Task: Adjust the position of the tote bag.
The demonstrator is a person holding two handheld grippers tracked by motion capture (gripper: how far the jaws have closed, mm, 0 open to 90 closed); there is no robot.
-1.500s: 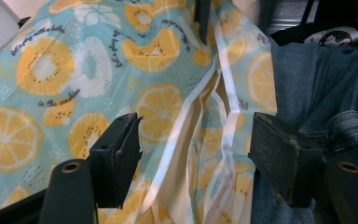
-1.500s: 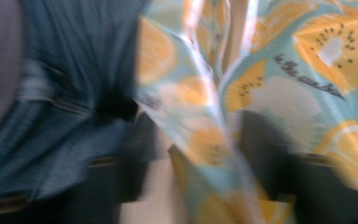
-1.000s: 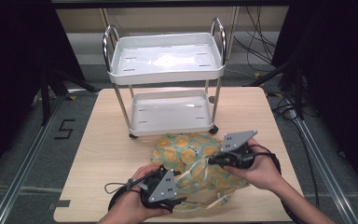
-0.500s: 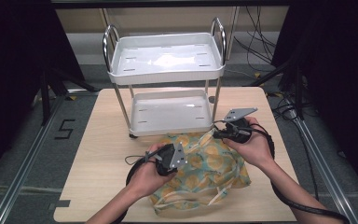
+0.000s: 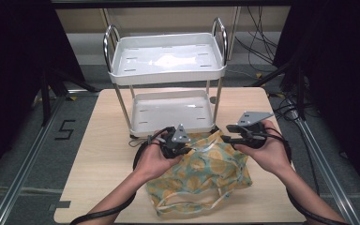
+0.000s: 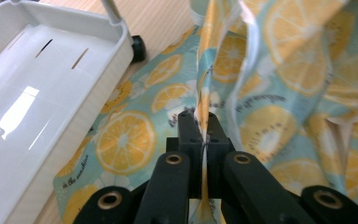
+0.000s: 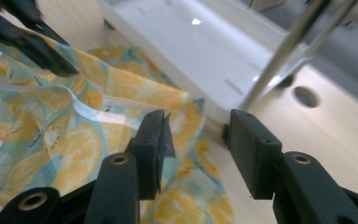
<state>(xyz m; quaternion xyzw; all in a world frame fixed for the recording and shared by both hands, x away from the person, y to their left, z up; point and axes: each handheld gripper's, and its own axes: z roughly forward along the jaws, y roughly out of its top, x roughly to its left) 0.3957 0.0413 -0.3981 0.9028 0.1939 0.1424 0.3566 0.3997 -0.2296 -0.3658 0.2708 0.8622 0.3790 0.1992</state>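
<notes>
While my left gripper (image 6: 204, 135) pinches the lemon-print bag (image 5: 206, 173) at frame centre, my right gripper (image 7: 198, 140), jaws just opening, holds nothing.

Pale wooden table (image 5: 108, 154), grey floor (image 5: 23, 159), dark curtained surroundings.

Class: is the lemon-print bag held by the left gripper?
Yes: the left gripper is shut on the bag; fabric is pinched between its jaws.

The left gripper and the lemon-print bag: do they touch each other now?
Touching. In the left gripper view, the left gripper has its jaws pinched on a fold of the lemon-print bag.
</notes>
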